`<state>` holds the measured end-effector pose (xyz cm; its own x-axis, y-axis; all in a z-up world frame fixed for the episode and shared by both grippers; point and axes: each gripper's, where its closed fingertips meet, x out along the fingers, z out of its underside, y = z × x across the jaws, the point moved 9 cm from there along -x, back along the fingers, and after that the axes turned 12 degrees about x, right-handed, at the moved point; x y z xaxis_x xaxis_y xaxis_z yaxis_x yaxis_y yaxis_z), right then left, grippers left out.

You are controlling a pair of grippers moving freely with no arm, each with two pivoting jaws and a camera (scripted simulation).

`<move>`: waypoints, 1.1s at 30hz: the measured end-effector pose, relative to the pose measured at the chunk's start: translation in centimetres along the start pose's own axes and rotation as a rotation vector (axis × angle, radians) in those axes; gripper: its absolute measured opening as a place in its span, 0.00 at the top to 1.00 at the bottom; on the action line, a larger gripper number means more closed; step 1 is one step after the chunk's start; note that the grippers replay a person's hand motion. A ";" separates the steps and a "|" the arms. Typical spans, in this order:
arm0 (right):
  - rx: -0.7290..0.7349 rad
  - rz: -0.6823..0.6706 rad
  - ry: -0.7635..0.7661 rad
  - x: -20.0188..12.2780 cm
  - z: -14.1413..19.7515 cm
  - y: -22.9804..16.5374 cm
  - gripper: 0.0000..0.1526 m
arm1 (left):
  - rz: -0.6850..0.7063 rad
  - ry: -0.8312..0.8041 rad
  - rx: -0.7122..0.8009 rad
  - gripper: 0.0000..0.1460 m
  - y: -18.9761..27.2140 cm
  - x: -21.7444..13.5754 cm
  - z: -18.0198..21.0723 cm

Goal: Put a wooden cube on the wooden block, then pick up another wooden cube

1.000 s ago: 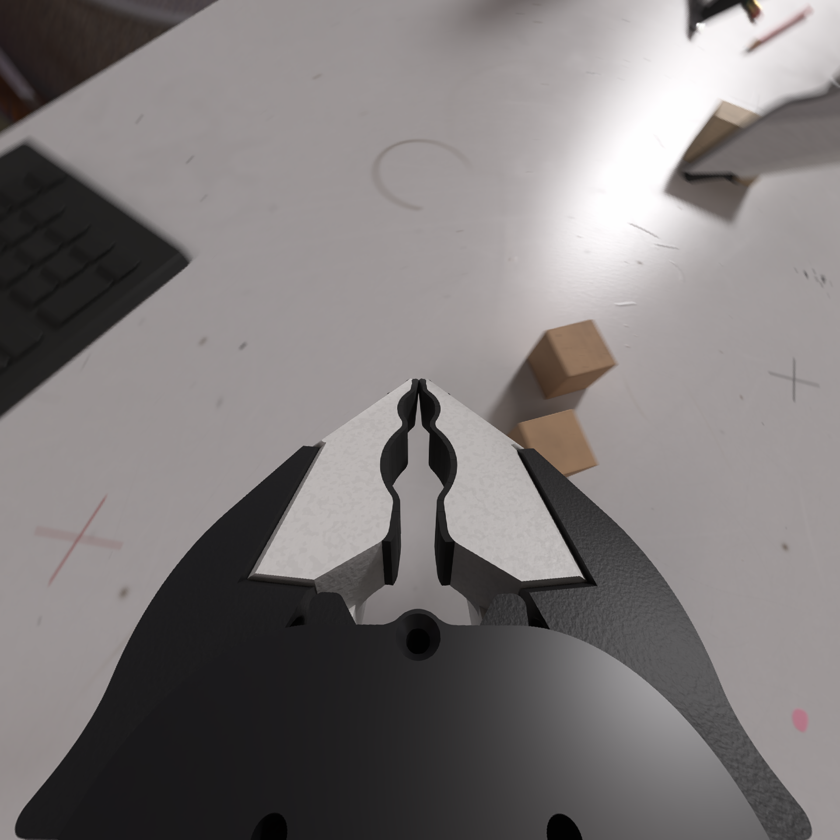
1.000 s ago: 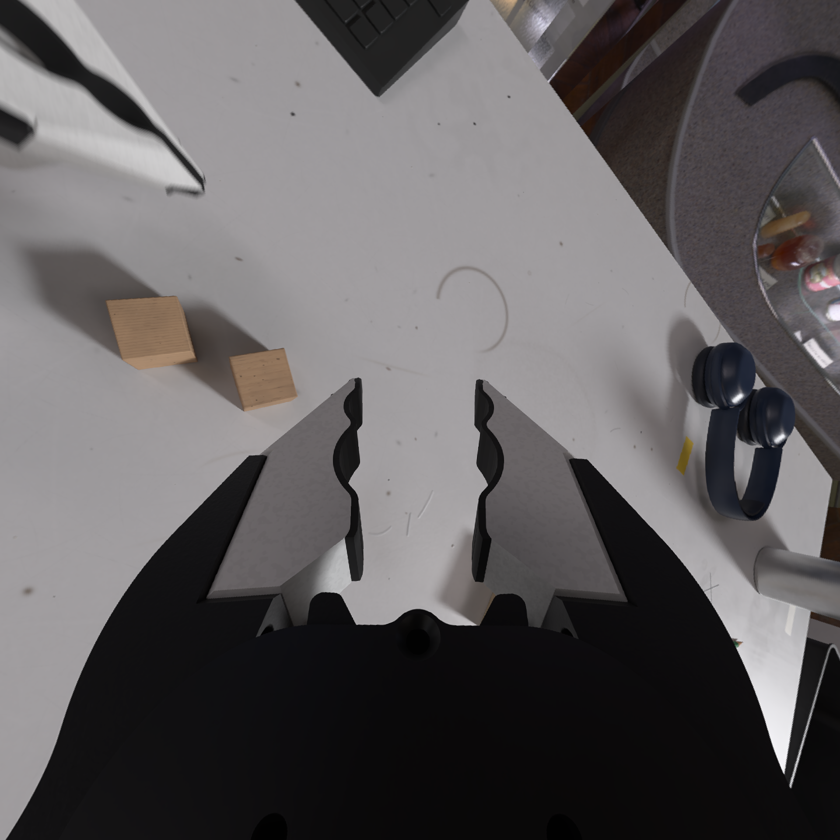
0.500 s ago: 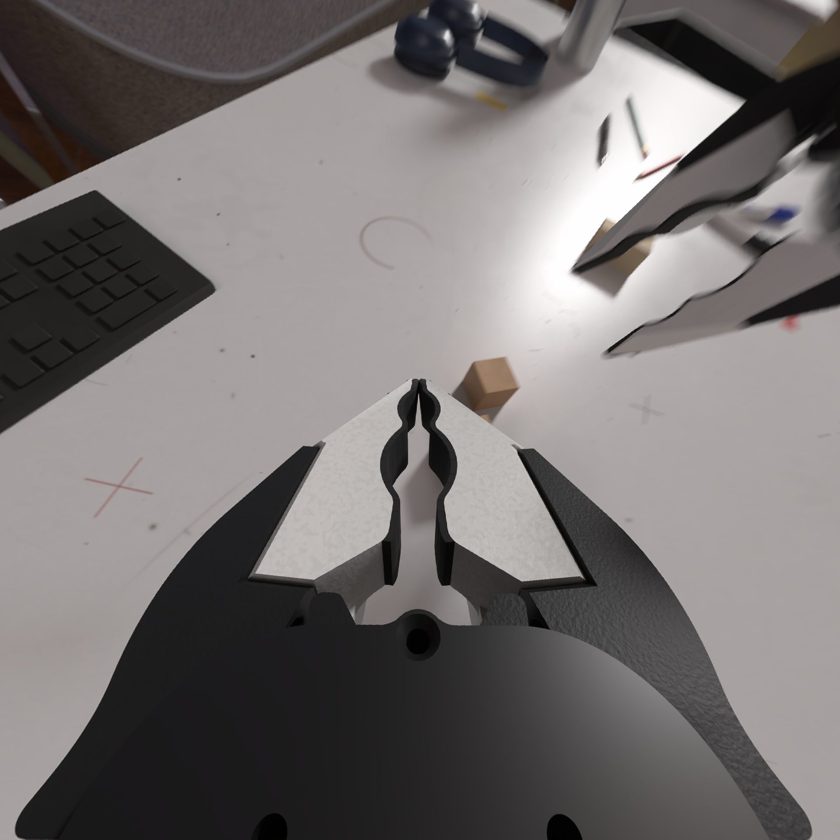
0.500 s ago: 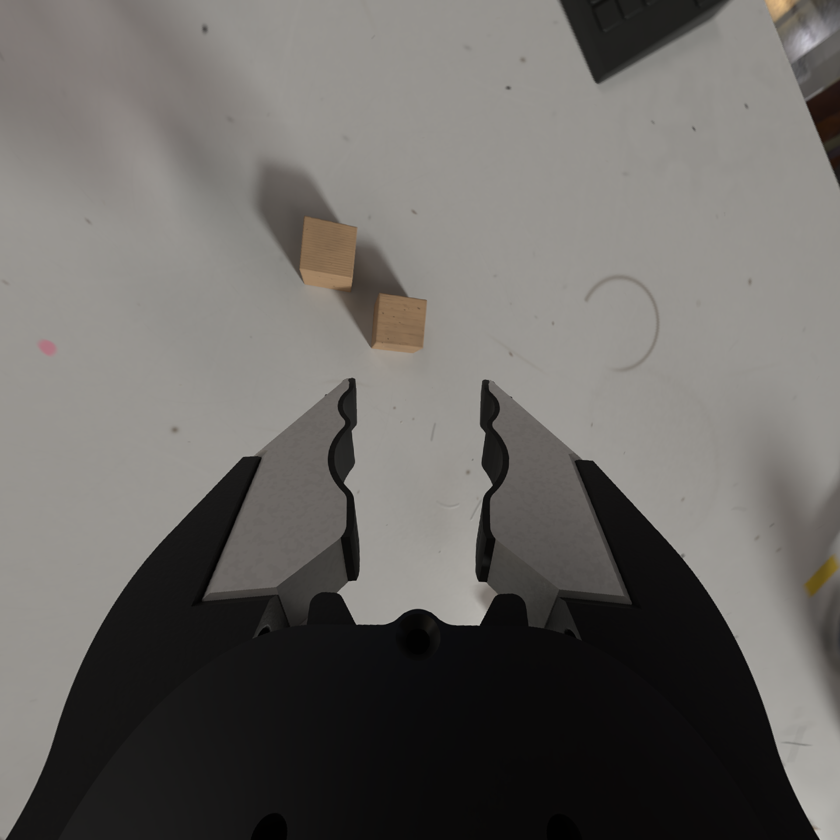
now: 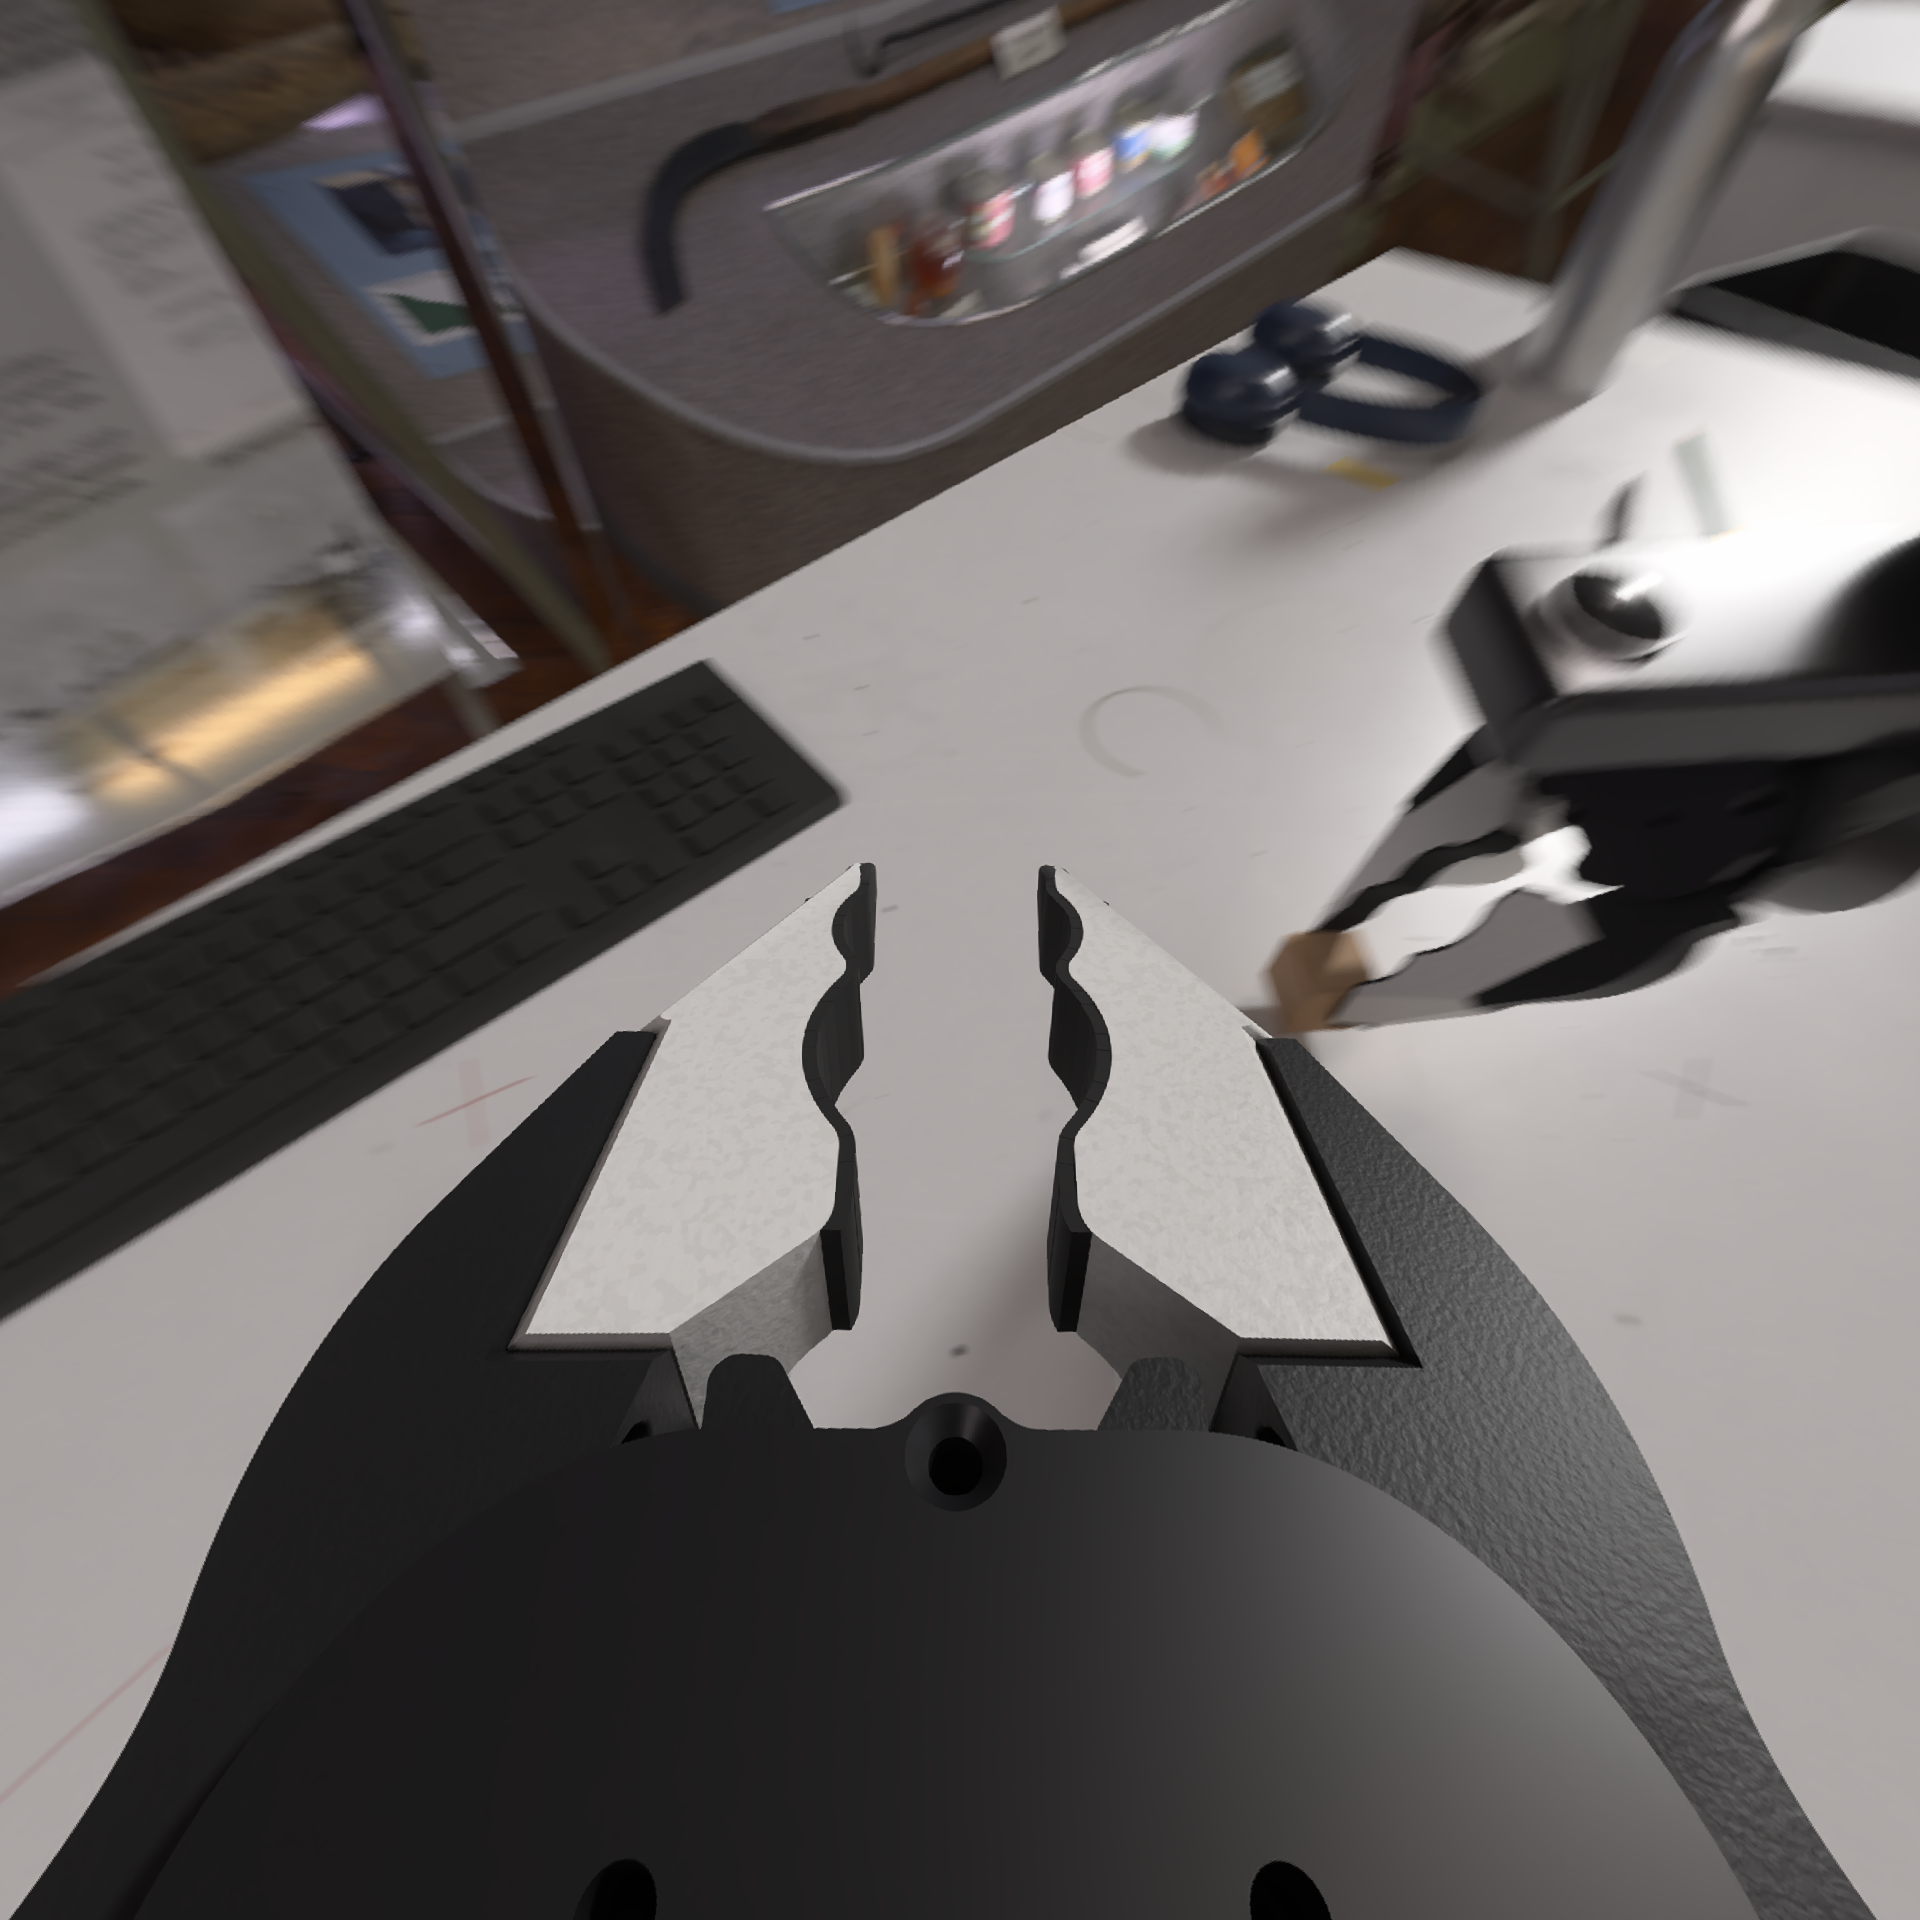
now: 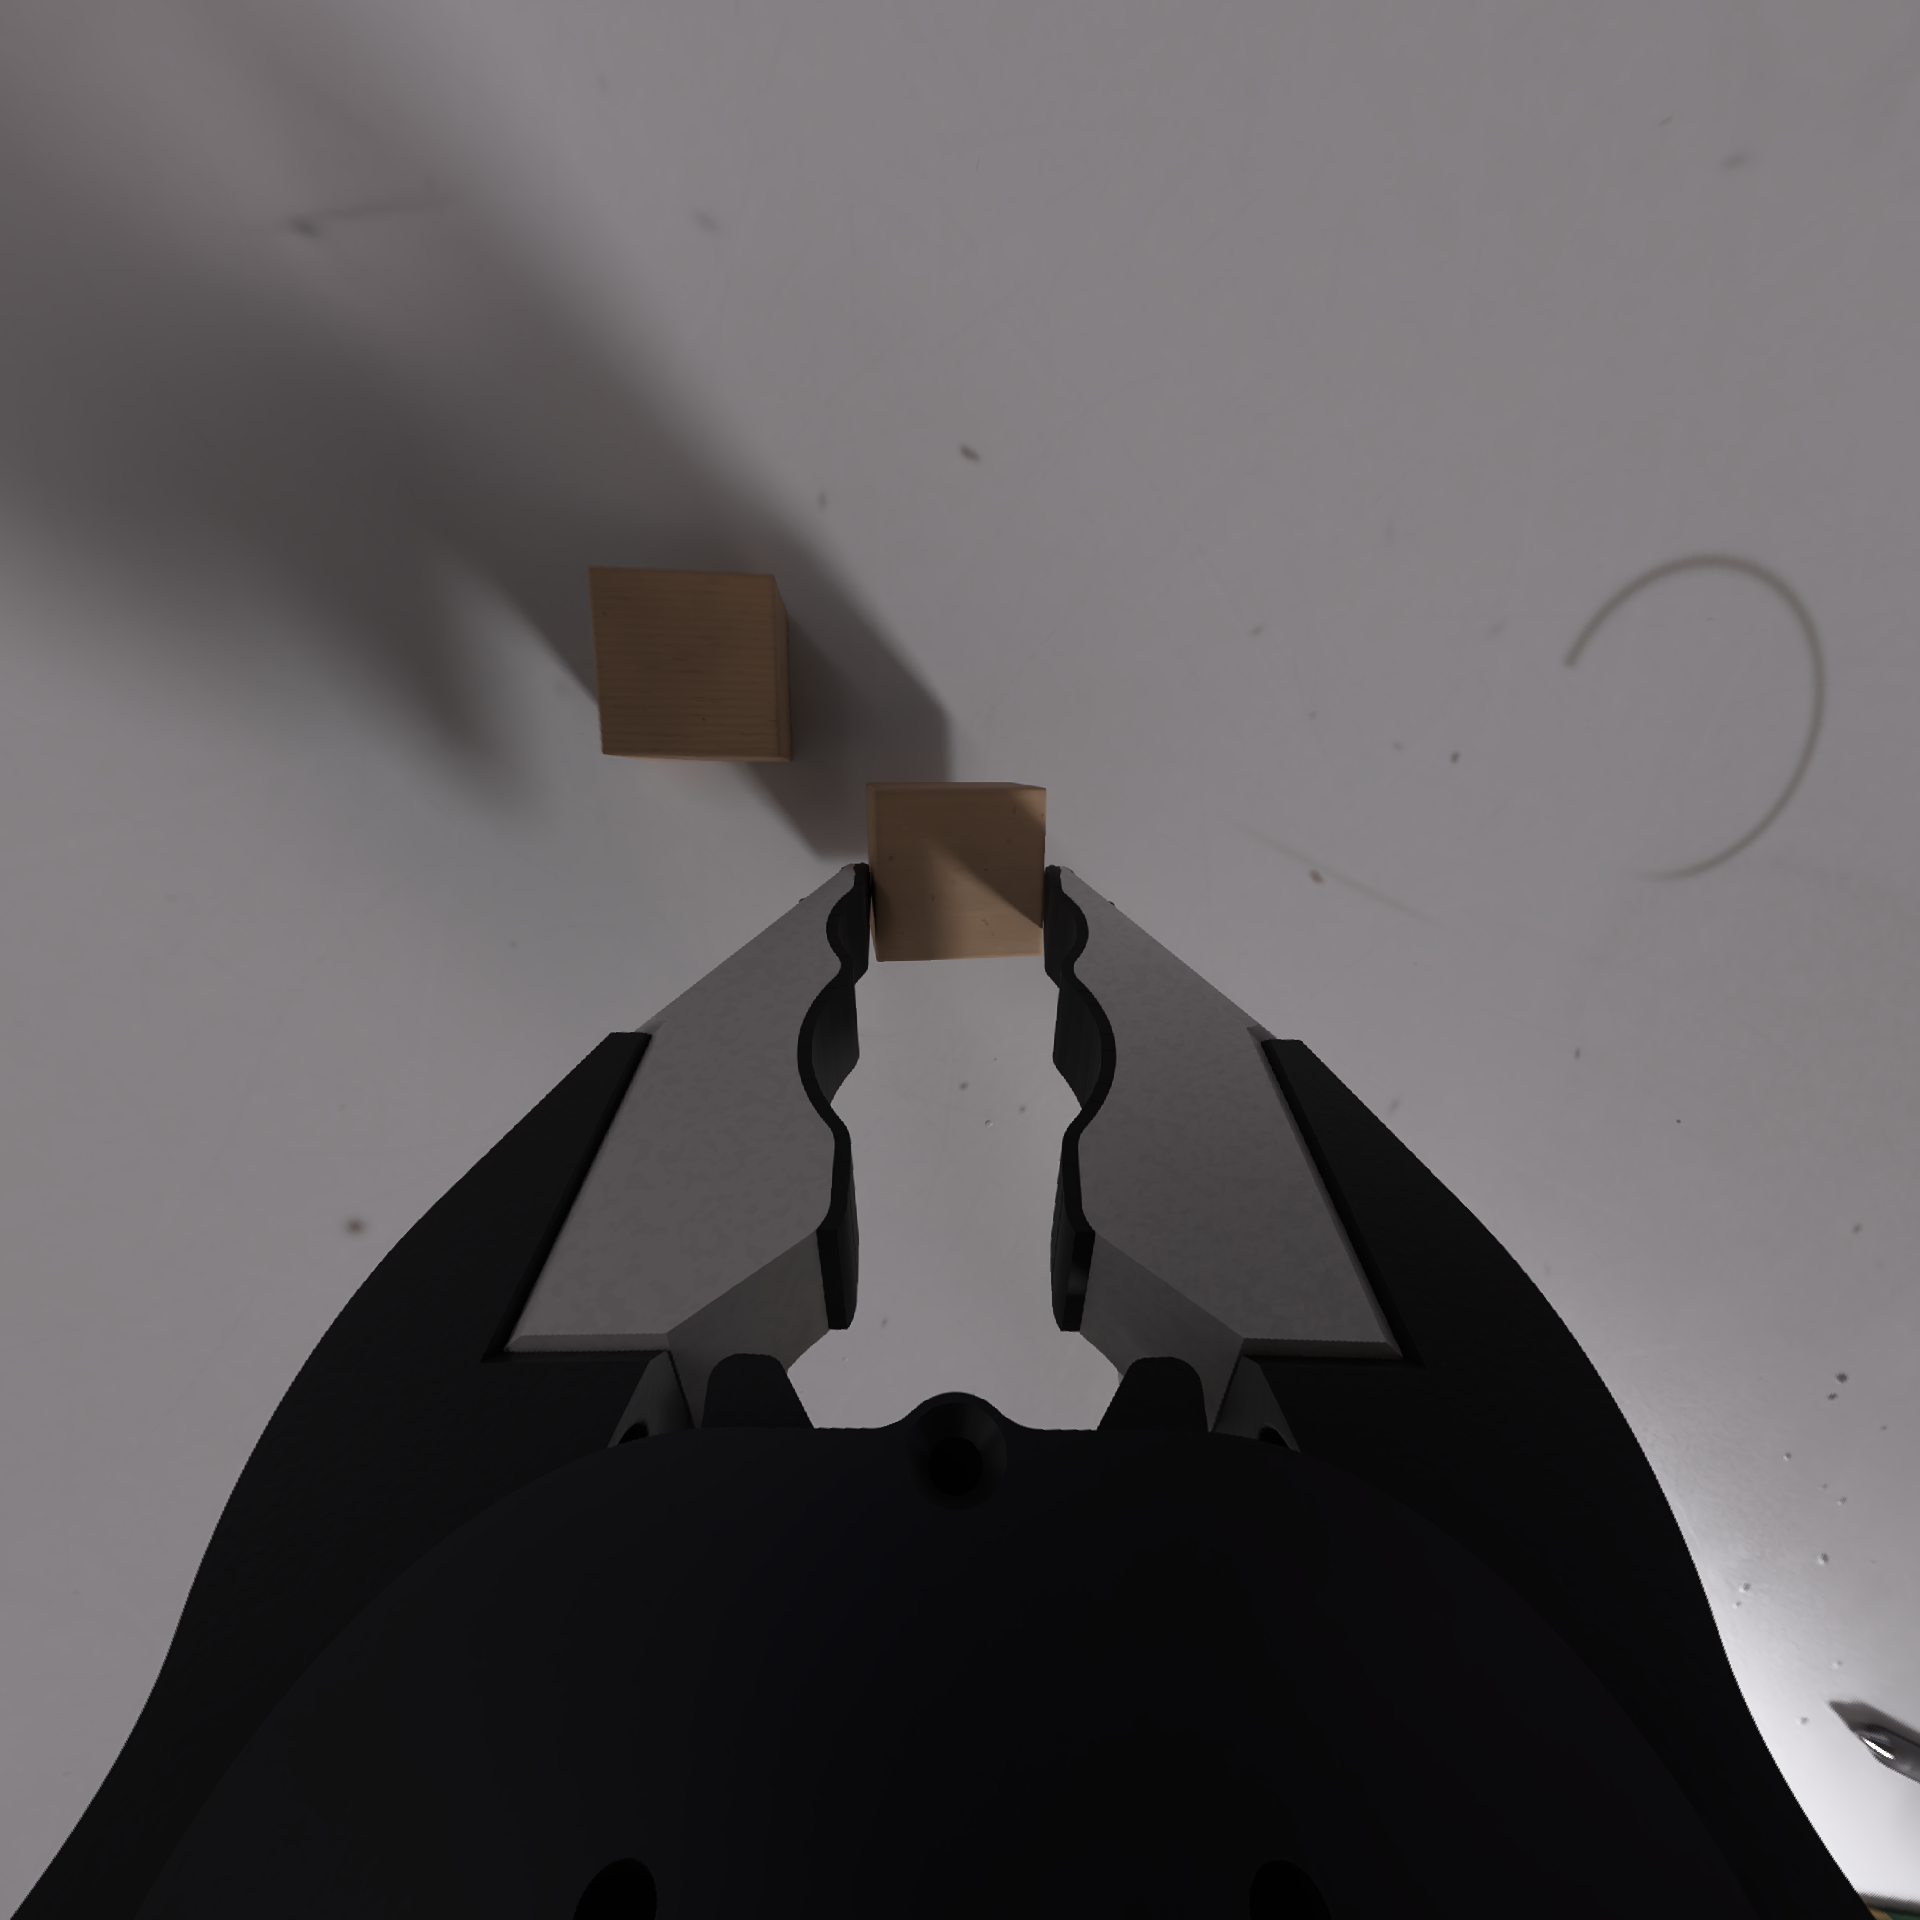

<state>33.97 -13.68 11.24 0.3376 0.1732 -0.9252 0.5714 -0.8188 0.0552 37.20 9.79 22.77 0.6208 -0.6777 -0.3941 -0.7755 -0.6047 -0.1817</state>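
Wooden cube (image 6: pixel 956 873) sits right between the fingertips of the right gripper (image 6: pixel 956 883), resting on the white table (image 6: pixel 1351 312), with the pads flanking its two side faces and looking to be touching or a hair off; whether they are truly clamped cannot be told from here. Only the cube's near half lies inside the tips, so the grip looks shallow, and a slip is the risk if it lifts now. Beyond that cube and to its left stands the larger wooden block (image 6: pixel 686 665), close by but not touching it, so the carry is probably short: up, forward-left, and down onto the block's top. Over in the left wrist view, the left gripper (image 5: pixel 956 904) hangs with fingers apart and nothing between them, well off to the side of the cube, near the black keyboard (image 5: pixel 416 935); that view catches the right gripper side-on and blurred, and hides the block entirely.
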 end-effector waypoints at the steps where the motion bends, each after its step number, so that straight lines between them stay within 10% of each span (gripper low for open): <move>1: 0.011 -0.006 0.019 -0.5 0.0 0.1 0.78 | -0.058 -0.035 0.041 0.78 -0.2 -0.1 0.0; 7: 0.080 0.026 0.126 -5.5 0.3 1.4 0.78 | -0.445 -0.254 0.312 0.79 -0.7 -0.8 0.0; 16: 0.430 0.278 0.206 -15.5 7.8 8.4 0.78 | -0.578 -0.384 0.495 0.81 0.5 -0.4 0.5; 33: 0.684 0.137 -0.122 -8.7 15.0 15.9 0.78 | -0.413 -0.354 0.392 0.81 0.7 -0.5 0.5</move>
<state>28.87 -36.43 14.57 0.2633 0.0144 -0.9646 -0.0822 -0.9959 -0.0374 36.32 9.88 22.38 0.8522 -0.2050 -0.4814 -0.5083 -0.5428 -0.6686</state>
